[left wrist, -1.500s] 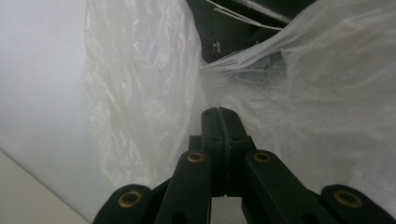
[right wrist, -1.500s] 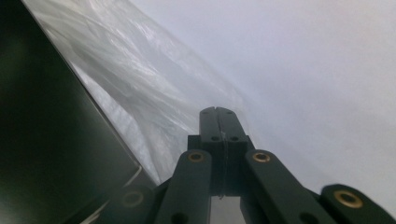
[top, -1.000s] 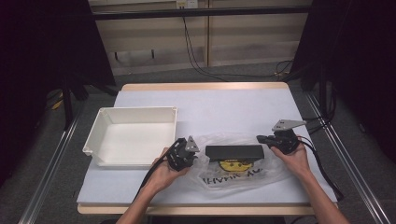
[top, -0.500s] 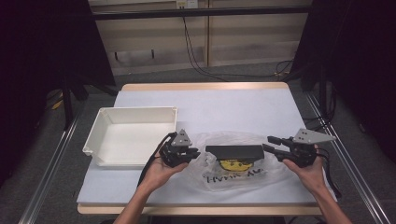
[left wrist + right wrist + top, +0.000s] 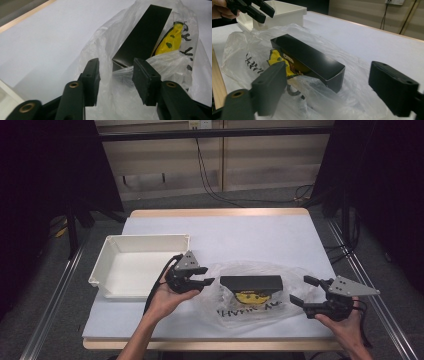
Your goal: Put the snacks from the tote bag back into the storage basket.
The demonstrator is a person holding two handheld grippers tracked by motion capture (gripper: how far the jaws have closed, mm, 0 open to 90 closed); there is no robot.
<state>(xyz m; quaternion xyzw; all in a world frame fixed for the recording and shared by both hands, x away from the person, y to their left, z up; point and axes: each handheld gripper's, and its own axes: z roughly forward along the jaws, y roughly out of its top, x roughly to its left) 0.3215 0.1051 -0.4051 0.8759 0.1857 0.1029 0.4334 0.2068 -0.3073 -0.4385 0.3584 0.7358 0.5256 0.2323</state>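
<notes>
Bag: clear plastic bag (image 5: 260,292) lies crumpled on the white table (image 5: 240,235), toward the near edge, between the two grippers; black lettering shows on its front face.
Box: black box (image 5: 251,282), long and narrow, lies inside the bag with its long side running across the table; in the right gripper view (image 5: 308,58) one end of it points toward the camera.
Packet: yellow packet (image 5: 250,296) sits just beside the box on the near side, partly tucked under it, also inside the bag.
Left gripper: left gripper (image 5: 202,275) is held in the person's left hand (image 5: 167,295) at the bag's left end, pointing right along the table.
Left jaws: have just been opening and now stand partly apart; in the left gripper view (image 5: 116,76) loose bag film rises between the pads, which do not press on it.
Right gripper: right gripper (image 5: 305,290) is held in the right hand (image 5: 345,325) at the bag's right end, pointing left toward the box.
Right jaws: have just been opening and stand wide; in the right gripper view (image 5: 329,87) the bag and the box end lie between them, ungripped.
Tray: white tray (image 5: 107,262) stands at the left of the table, just behind the left gripper and apart from the bag.
</notes>
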